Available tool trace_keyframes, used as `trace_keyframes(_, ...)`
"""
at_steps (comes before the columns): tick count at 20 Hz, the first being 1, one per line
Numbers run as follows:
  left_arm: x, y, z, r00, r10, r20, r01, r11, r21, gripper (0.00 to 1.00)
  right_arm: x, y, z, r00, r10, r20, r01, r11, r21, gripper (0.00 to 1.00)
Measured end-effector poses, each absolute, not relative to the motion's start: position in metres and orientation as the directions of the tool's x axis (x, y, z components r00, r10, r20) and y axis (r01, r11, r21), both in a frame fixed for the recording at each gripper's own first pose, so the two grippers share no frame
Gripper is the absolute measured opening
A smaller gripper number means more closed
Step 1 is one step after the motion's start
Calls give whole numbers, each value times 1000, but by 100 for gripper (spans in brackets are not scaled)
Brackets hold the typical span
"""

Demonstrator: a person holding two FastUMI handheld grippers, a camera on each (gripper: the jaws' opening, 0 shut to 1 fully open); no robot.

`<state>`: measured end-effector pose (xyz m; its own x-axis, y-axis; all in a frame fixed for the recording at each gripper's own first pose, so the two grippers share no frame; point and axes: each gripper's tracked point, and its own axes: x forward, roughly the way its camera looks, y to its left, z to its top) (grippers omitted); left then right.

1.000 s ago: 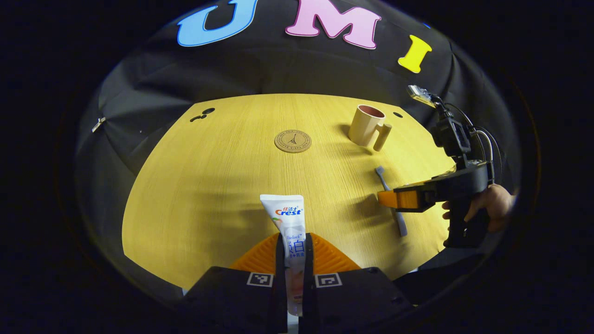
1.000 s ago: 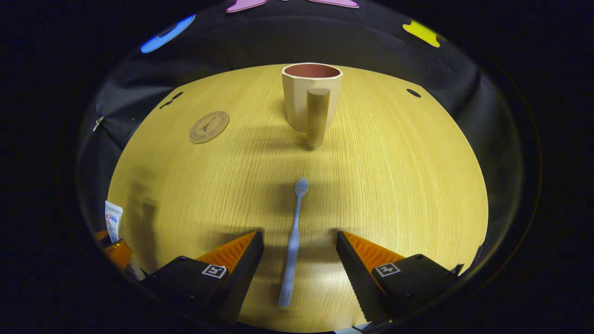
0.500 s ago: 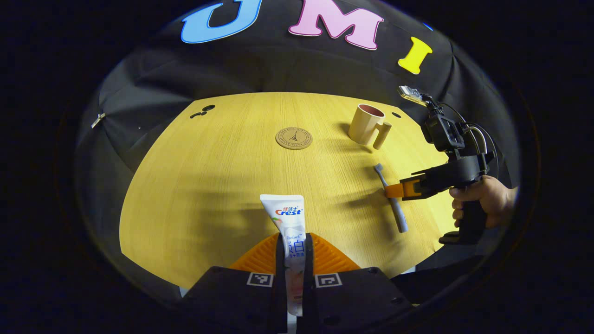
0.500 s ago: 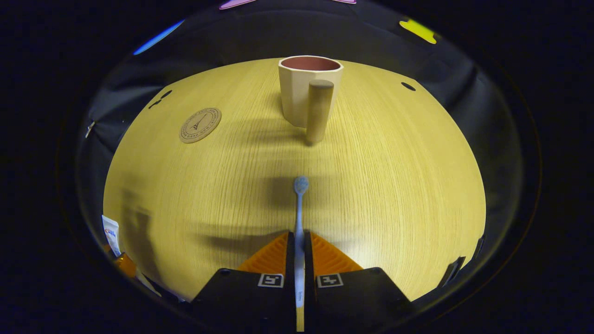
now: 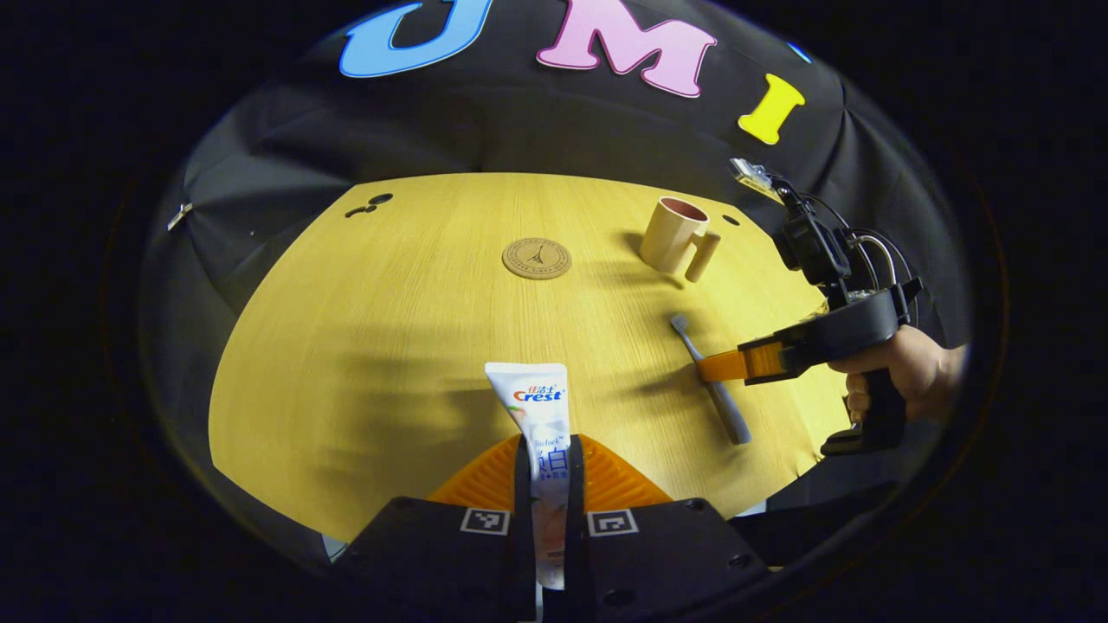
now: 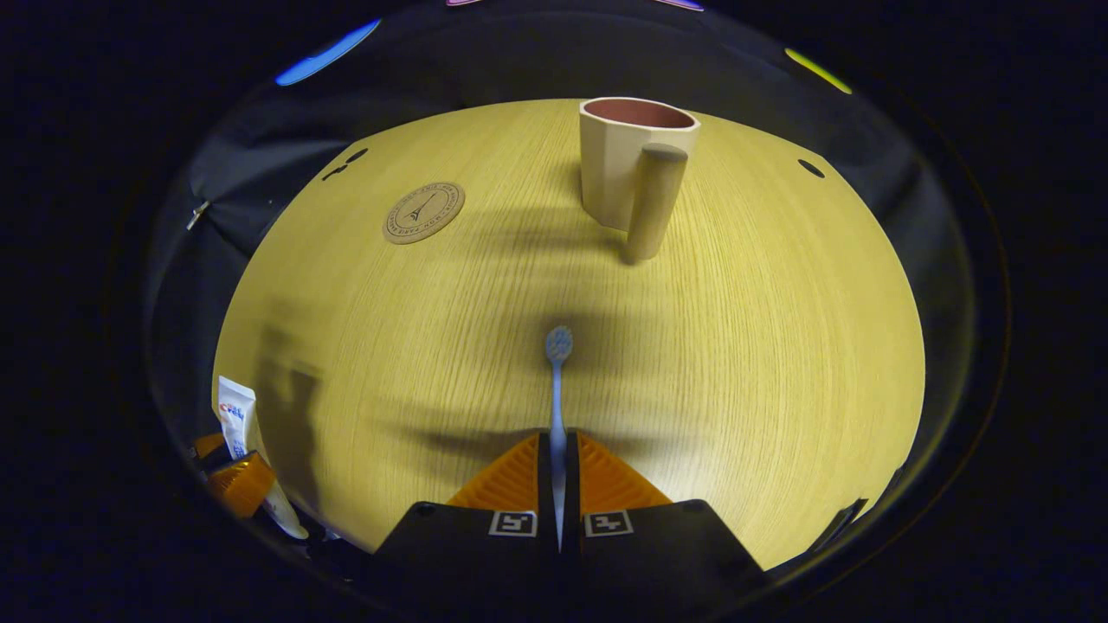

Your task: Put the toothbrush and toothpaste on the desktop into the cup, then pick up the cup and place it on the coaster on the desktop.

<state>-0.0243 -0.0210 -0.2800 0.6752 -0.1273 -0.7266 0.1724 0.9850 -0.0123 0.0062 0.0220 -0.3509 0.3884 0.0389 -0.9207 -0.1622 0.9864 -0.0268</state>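
My left gripper (image 5: 549, 454) is shut on a white toothpaste tube (image 5: 542, 414) that sticks out forward over the near edge of the wooden desktop (image 5: 415, 329). My right gripper (image 6: 558, 450) is shut on the handle of a pale blue toothbrush (image 6: 557, 381), whose head points toward the cup. The left gripper view shows that gripper (image 5: 723, 365) at the right, held by a hand (image 5: 905, 368), with the toothbrush (image 5: 705, 381) lifted slightly off the wood. The beige cup (image 6: 630, 164) with a peg handle stands upright at the far right. A round cork coaster (image 5: 537, 258) lies at the far middle.
The black cloth wall rises right behind the desktop's far edge. Small dark holes (image 5: 368, 205) sit in the far left corner of the desktop and one (image 6: 811, 167) lies beyond the cup. In the right gripper view, the left gripper with the tube (image 6: 238, 415) is at the lower left.
The right gripper shut on the toothbrush handle and has carried it a little up and leftward. The left gripper kept its hold on the toothpaste tube and barely moved.
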Motion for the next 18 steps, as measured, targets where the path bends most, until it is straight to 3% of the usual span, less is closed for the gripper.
trace_keyframes(8,17,-41,-232,731,-175,-659,194,980,-45,18,26,-10,-292,512,56,-857,-64,998,27,5)
trace_keyframes(18,118,-114,-133,841,-276,-466,265,960,-92,18,33,-73,-224,635,76,-769,-28,997,76,5)
